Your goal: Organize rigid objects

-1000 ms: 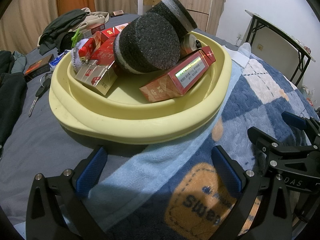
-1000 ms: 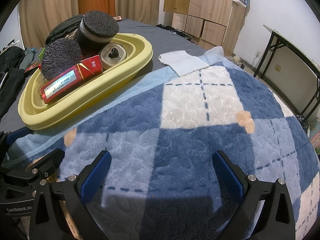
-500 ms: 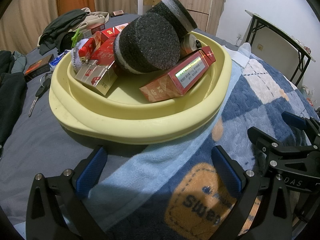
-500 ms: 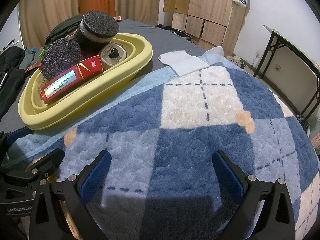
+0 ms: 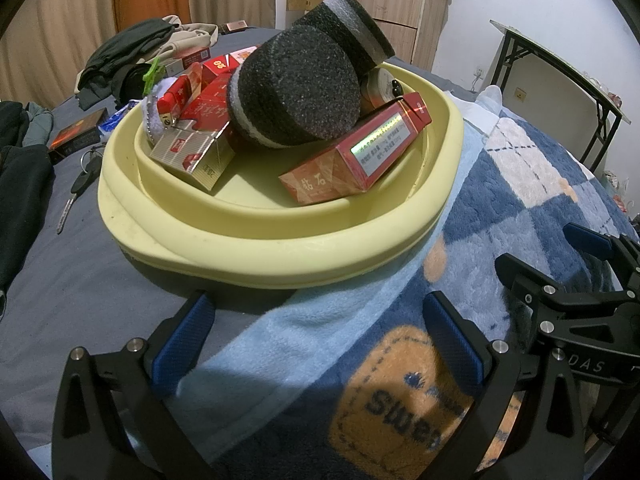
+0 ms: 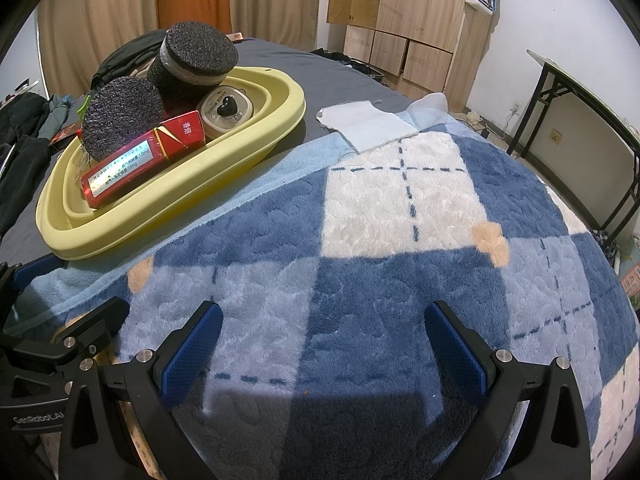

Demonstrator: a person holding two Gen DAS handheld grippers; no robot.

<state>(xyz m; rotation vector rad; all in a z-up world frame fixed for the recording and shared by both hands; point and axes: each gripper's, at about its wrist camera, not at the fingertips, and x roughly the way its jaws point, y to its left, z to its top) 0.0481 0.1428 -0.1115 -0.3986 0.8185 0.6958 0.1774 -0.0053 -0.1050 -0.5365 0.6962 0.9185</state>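
A pale yellow basin (image 5: 280,248) on the bed holds two black foam cylinders (image 5: 296,88), a long red carton (image 5: 356,156), cigarette packs (image 5: 192,152) and a round cream case (image 6: 226,110).

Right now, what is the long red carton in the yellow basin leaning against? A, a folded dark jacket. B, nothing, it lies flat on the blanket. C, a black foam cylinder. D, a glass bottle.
C: in the left wrist view the long red carton sits inside the yellow basin with its upper side tucked against the black foam cylinder.
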